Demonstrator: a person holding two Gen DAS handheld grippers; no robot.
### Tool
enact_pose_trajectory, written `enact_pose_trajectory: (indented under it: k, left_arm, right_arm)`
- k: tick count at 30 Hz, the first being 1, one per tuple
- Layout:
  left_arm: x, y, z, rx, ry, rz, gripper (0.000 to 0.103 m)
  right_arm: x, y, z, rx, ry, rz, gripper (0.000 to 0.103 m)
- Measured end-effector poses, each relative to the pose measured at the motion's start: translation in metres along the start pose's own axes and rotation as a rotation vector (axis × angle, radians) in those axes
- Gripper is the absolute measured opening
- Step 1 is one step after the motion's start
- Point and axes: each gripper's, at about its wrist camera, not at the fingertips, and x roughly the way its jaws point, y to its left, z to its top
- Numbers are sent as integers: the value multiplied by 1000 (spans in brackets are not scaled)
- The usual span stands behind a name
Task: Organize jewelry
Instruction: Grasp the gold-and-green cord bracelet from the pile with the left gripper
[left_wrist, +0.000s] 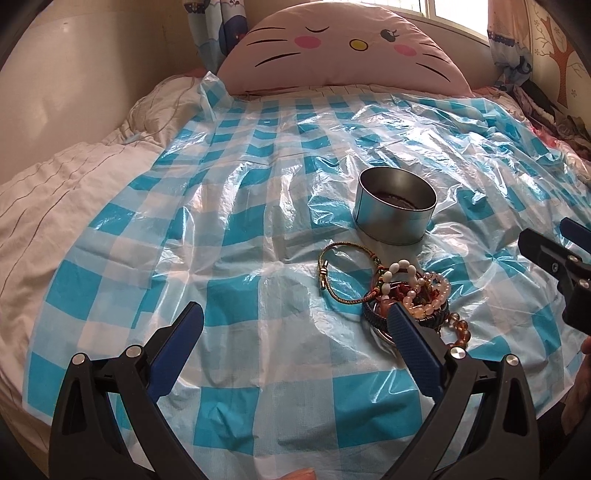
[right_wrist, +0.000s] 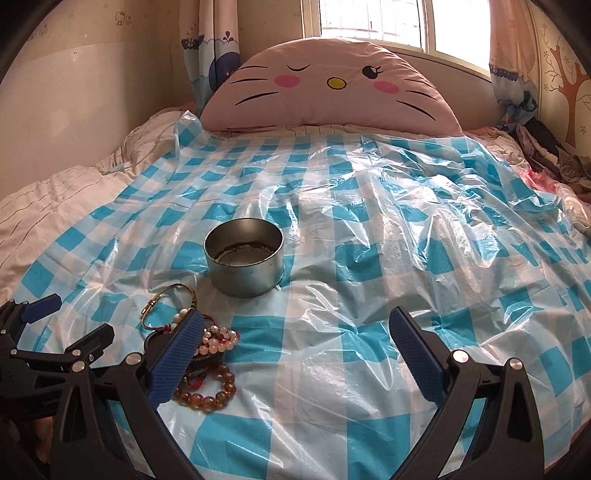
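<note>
A heap of bracelets (left_wrist: 417, 295) lies on the blue-checked plastic sheet (left_wrist: 240, 206): pale and pink bead strands, amber beads, a dark band, and a gold cord bangle (left_wrist: 332, 273) at its left. Behind it stands an open round metal tin (left_wrist: 395, 205). My left gripper (left_wrist: 295, 328) is open and empty, its right finger just in front of the heap. In the right wrist view the heap (right_wrist: 207, 365) sits by my left finger, the tin (right_wrist: 243, 256) is beyond it, and my right gripper (right_wrist: 295, 339) is open and empty over bare sheet.
A large pink cat-face pillow (right_wrist: 328, 92) leans at the head of the bed below a window. Cream bedding (left_wrist: 66, 192) lies left of the sheet. Rumpled clothes (right_wrist: 554, 155) sit at the far right. The other gripper shows at the right edge (left_wrist: 554, 266).
</note>
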Motion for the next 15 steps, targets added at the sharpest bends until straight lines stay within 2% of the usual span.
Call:
enact_pose_trajectory:
  k: [2, 5, 8, 11, 15]
  left_arm:
    - [3, 1, 0, 2, 8, -24, 96]
    - [1, 4, -3, 17, -4, -108, 96]
    - [-5, 2, -7, 80, -31, -170, 96]
    - [-5, -4, -9, 142, -23, -225, 96]
    - [0, -16, -4, 188, -11, -269, 96]
  right_arm:
    - [2, -2, 1, 24, -13, 1, 96]
    - [3, -8, -6, 67, -44, -5, 96]
    - [4, -18, -12, 135, -55, -12, 96]
    - [0, -27, -12, 175, -84, -8, 96]
    - [5, -31, -13, 198, -63, 9, 96]
